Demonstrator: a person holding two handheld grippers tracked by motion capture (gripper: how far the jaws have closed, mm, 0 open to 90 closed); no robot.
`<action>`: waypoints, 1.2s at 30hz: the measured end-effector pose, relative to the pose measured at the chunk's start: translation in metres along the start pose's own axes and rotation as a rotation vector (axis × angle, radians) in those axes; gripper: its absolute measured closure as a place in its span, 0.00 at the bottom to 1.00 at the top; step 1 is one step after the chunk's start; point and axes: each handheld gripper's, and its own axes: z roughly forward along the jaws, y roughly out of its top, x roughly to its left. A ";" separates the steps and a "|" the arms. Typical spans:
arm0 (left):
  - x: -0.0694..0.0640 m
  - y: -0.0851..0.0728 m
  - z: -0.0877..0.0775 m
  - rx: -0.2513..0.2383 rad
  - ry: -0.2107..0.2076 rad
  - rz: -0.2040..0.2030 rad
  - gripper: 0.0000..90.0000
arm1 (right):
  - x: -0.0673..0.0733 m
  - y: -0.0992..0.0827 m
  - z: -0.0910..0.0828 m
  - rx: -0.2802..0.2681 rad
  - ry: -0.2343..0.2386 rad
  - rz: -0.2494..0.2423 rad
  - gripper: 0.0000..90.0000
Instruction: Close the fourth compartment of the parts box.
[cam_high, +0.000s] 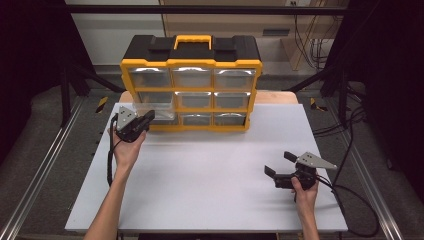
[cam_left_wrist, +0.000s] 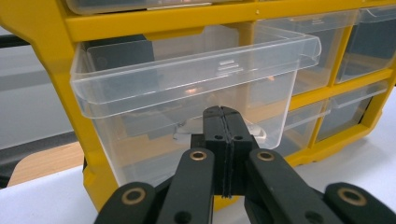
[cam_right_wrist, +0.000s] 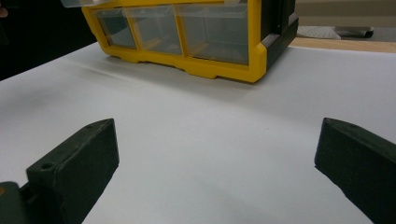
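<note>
The left gripper (cam_left_wrist: 223, 116), jaws pressed together with nothing between them, points at the front of a clear drawer (cam_left_wrist: 187, 84) pulled partway out of the yellow organizer (cam_high: 190, 82) (left column). The right gripper (cam_high: 276, 169) rests low over the white bench (cam_high: 210, 170), jaws wide apart.

The organiser (cam_high: 190, 82) looks like moulded plastic: a glossy yellow frame around a matt black shell, with a yellow handle (cam_high: 192, 40) on top. Its drawers are clear, glossy plastic that catches the light; the pulled-out drawer (cam_left_wrist: 187, 88) at the organiser's left side is see-through, smooth, with a rounded lip. The table (cam_high: 210, 170) has a matt, smooth white top, and bare wood shows at its far edge. The left gripper (cam_left_wrist: 223, 140) has matt black jaws with brass-coloured rivets; the right gripper (cam_right_wrist: 215, 163) has rough, matt black pads (cam_right_wrist: 79, 158).
</note>
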 end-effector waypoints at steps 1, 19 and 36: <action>0.000 0.000 0.001 0.002 0.001 0.003 1.00 | 0.000 0.000 0.000 0.000 0.000 -0.002 0.00; 0.005 0.003 0.014 0.006 0.018 0.014 1.00 | 0.000 0.000 0.000 0.005 0.002 0.000 0.00; 0.009 0.004 0.023 0.001 0.028 0.027 1.00 | -0.001 0.000 0.000 0.002 0.002 0.001 0.00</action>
